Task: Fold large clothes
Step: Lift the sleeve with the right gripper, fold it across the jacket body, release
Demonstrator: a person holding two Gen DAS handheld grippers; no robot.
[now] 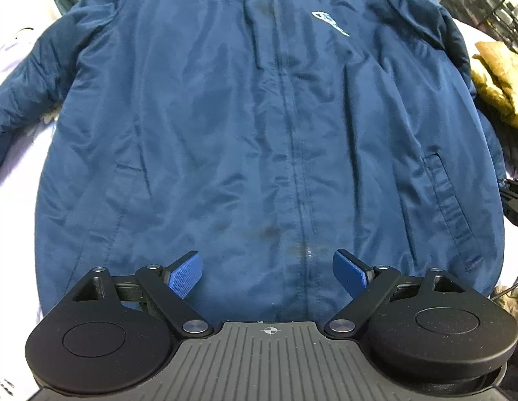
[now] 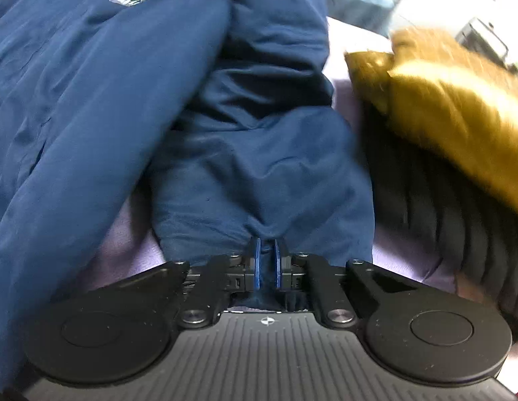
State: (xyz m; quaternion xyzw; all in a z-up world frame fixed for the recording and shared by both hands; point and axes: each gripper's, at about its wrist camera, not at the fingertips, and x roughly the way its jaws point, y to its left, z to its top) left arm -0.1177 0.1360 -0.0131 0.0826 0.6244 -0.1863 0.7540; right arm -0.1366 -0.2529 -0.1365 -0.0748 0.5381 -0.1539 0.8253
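A navy jacket lies front-up, zipped, on a pale lilac surface as the right tongs pinch its sleeve cuff and the left tongs hover wide above the hem; the padded, slick-looking shell probably handles soft and bulky, best gripped at seams.

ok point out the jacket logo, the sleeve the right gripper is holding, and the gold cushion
logo (image 1: 329, 22): left wrist view, the white chest print.
sleeve (image 2: 259, 173): right wrist view, blue cloth above the shut fingers.
cushion (image 2: 452, 107): right wrist view, its shiny top face.
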